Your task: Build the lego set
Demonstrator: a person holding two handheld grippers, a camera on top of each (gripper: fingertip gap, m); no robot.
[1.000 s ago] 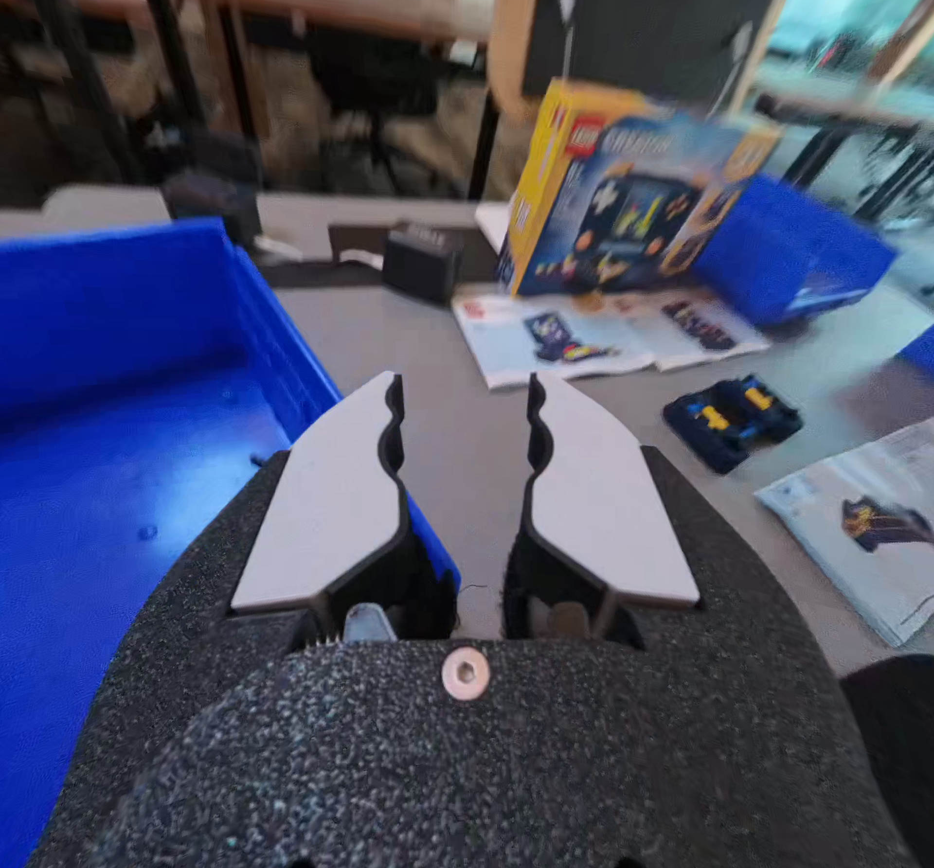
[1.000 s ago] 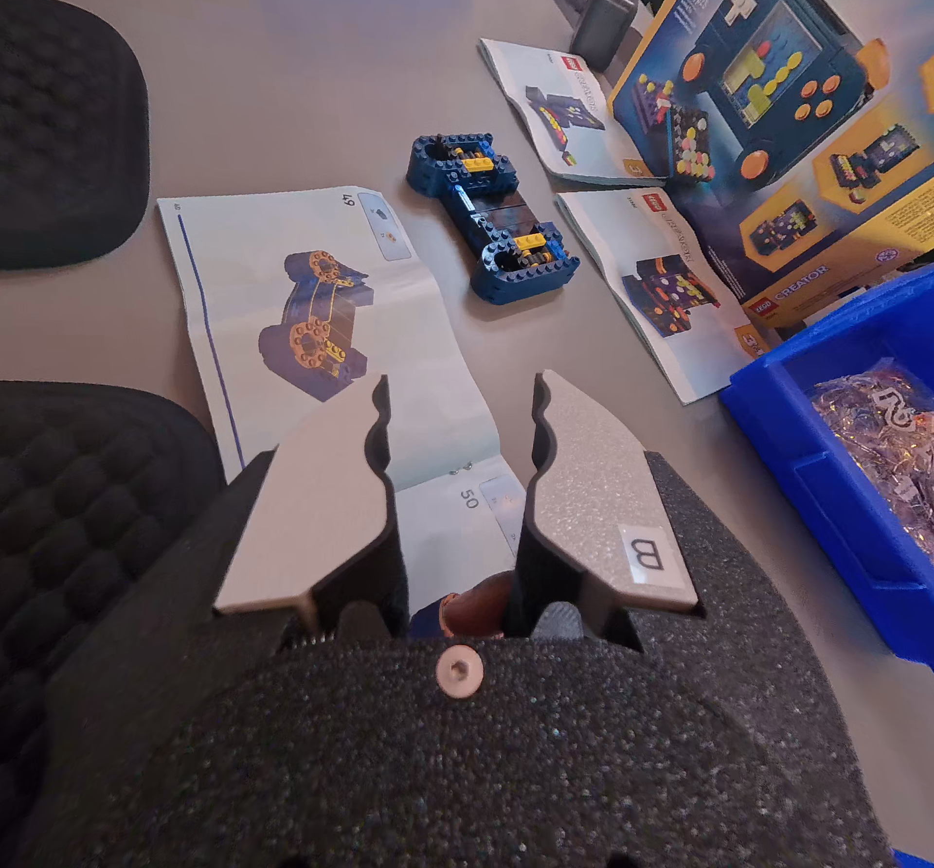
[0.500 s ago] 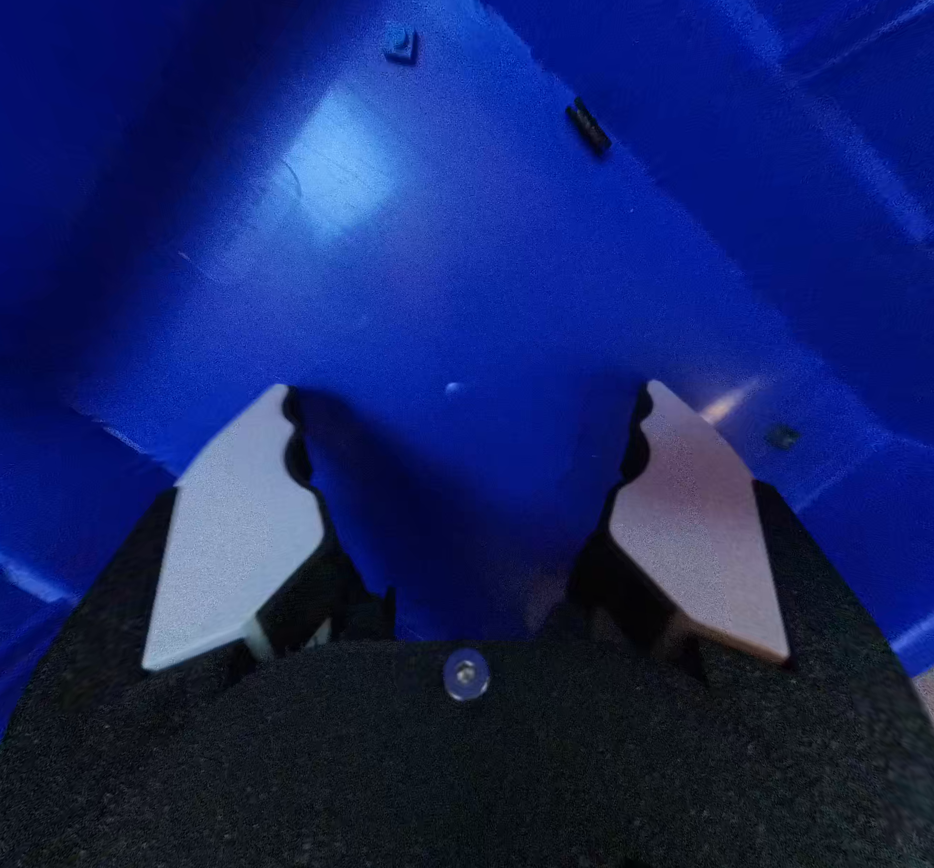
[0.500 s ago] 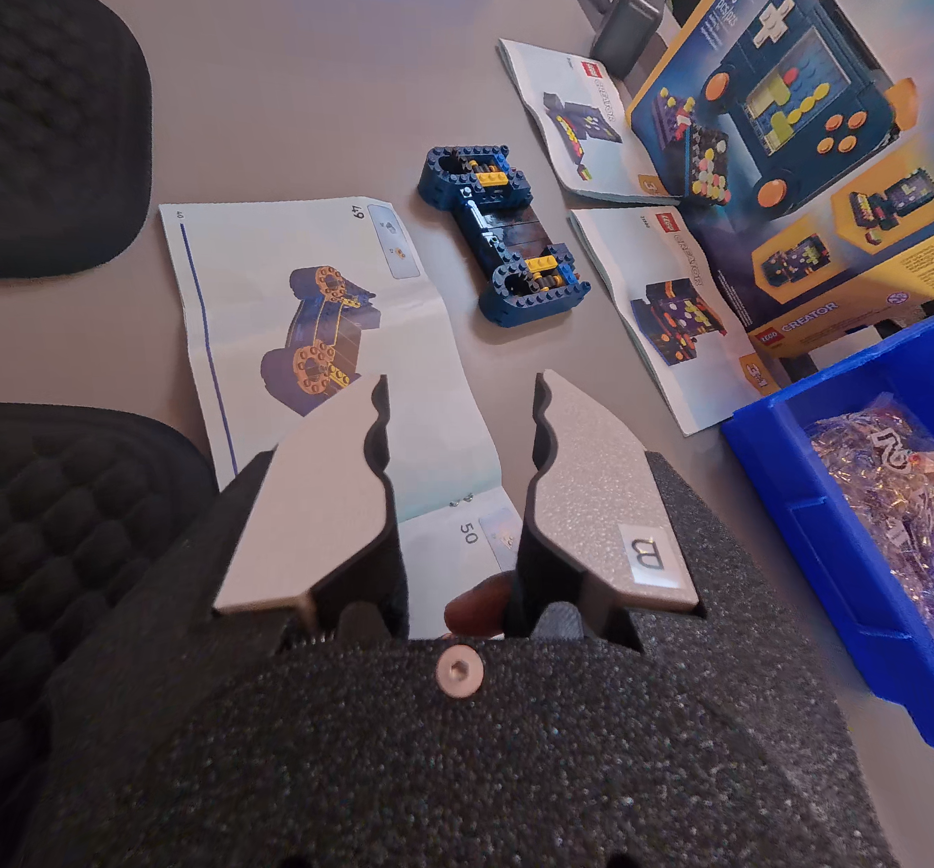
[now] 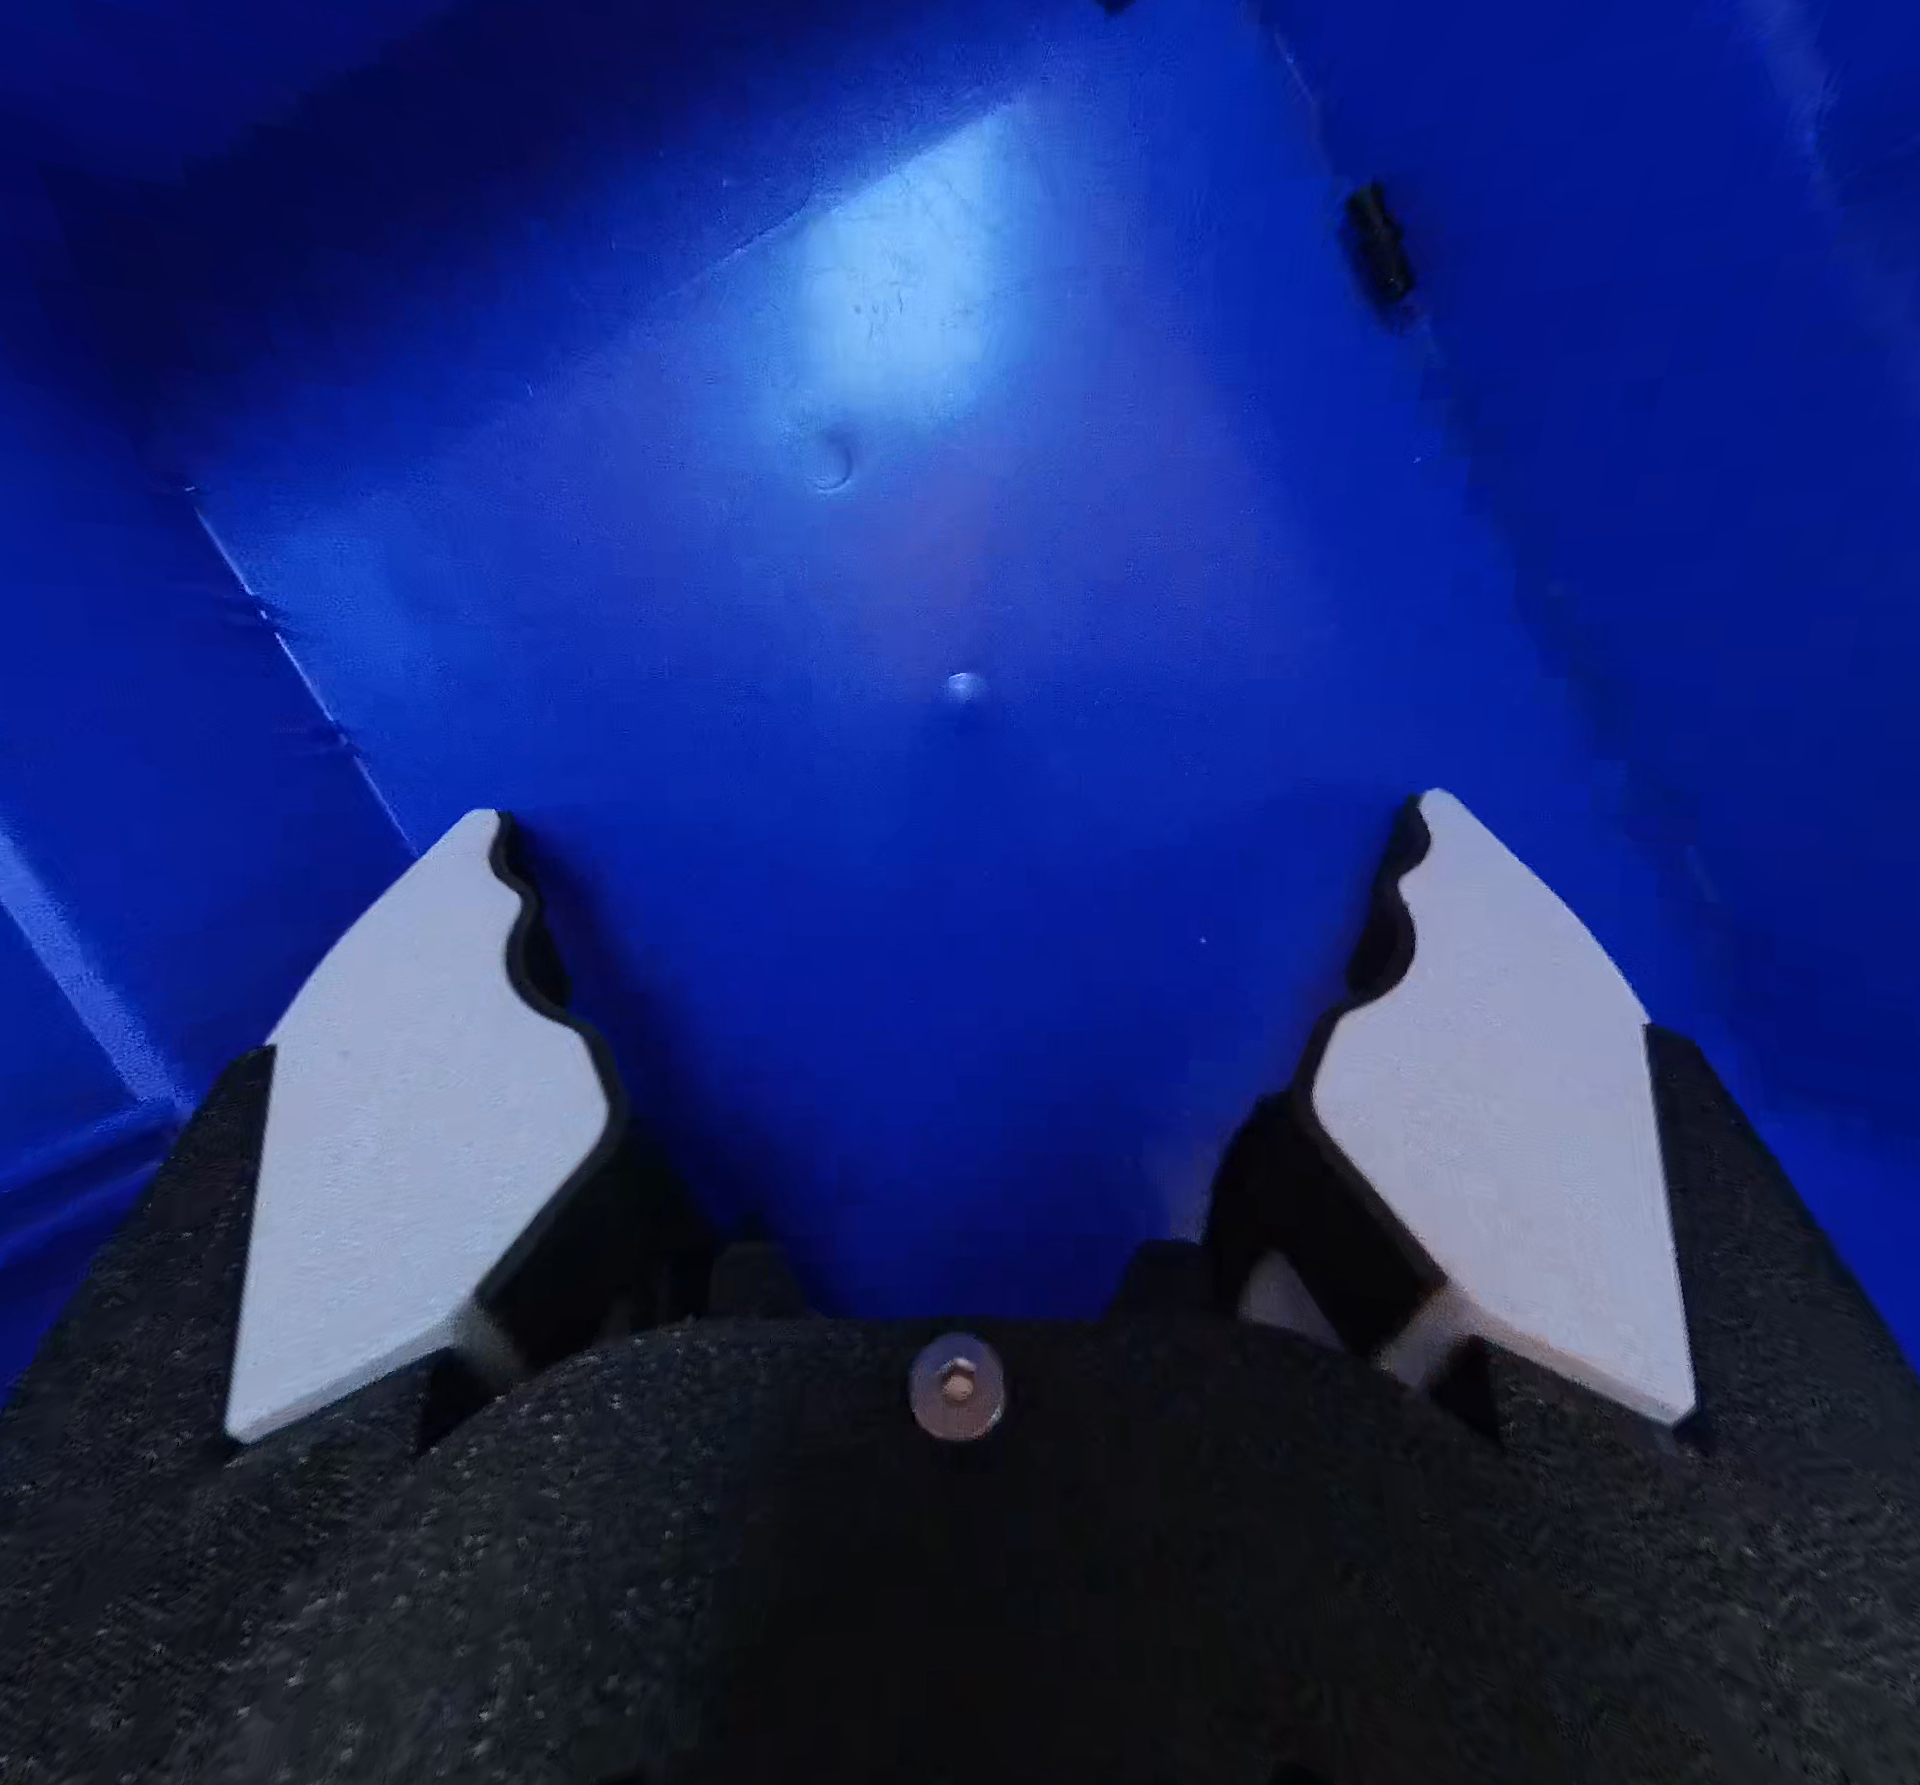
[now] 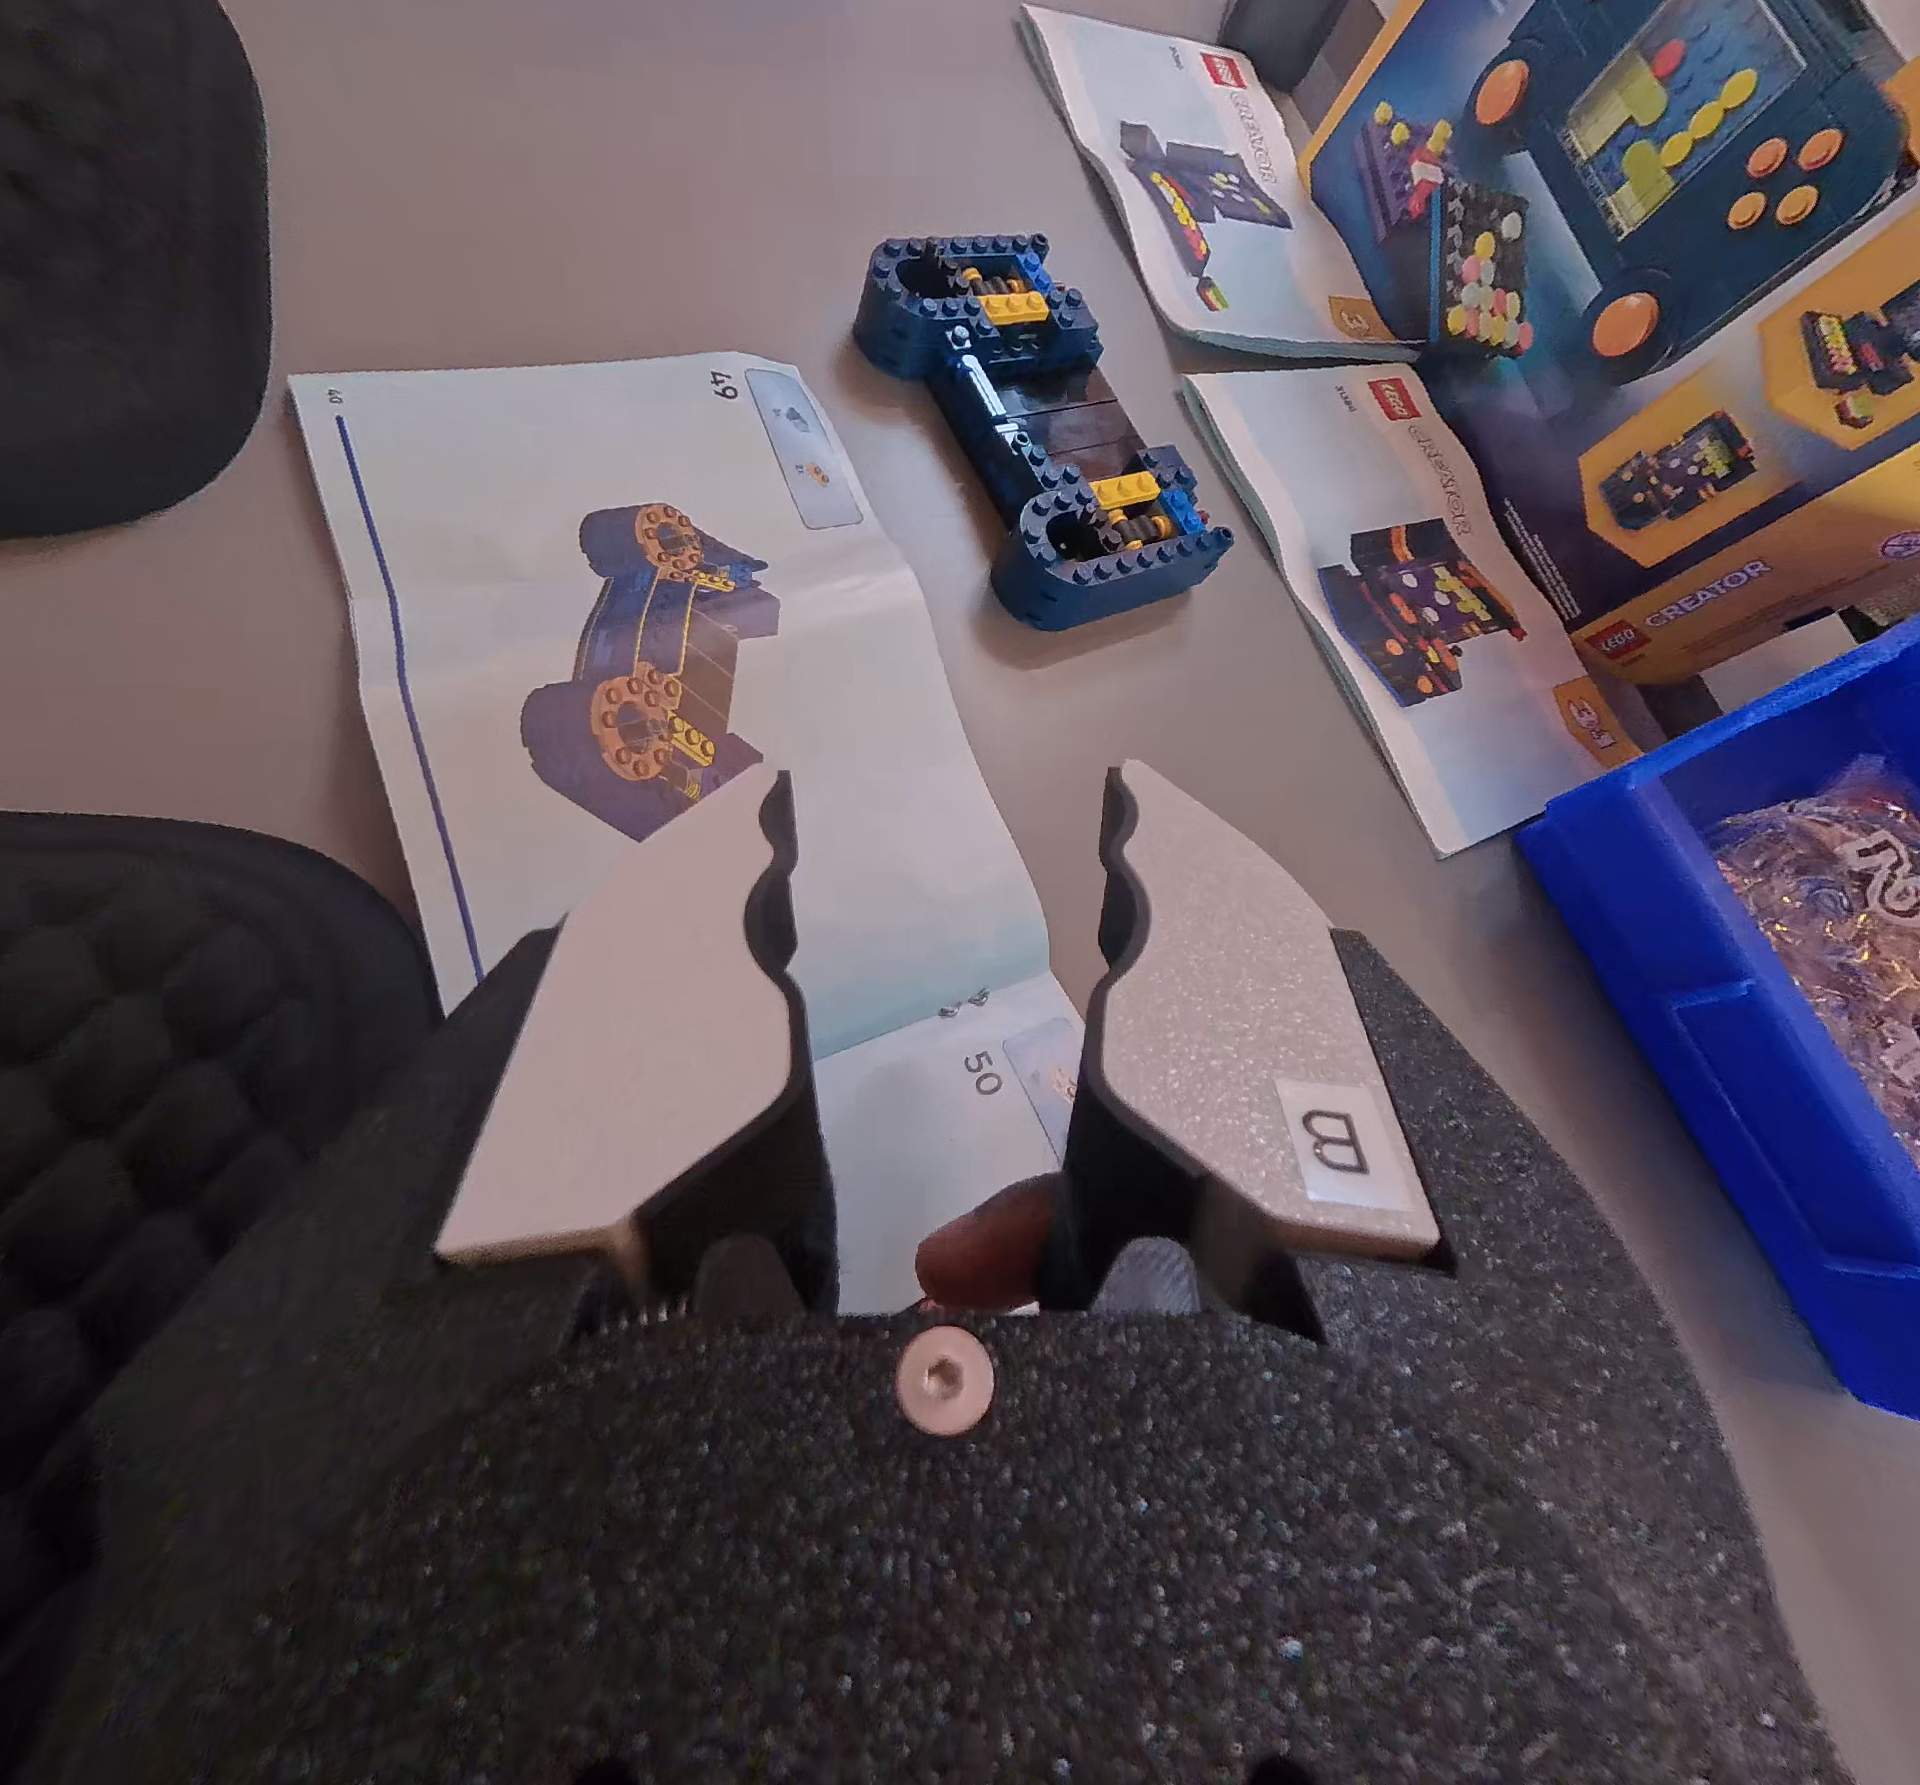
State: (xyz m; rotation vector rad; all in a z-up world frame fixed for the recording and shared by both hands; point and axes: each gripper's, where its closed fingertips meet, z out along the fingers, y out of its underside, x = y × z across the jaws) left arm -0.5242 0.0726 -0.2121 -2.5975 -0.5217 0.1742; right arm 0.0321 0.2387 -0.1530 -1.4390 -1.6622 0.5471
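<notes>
Grey table (image 6: 623, 125), booklets (image 6: 727, 696), brick model (image 6: 1039, 447), blue bin (image 6: 1662, 1008)

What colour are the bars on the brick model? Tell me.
Yellow, on the dark blue brick model; clearest in the right wrist view.

A hobby or lab workspace: a grey bench (image 6: 623, 125) carries a toy-brick set box (image 6: 1662, 177), instruction booklets (image 6: 644, 655), a half-built brick model (image 6: 1039, 447) and blue parts bins (image 6: 1704, 1029).
</notes>
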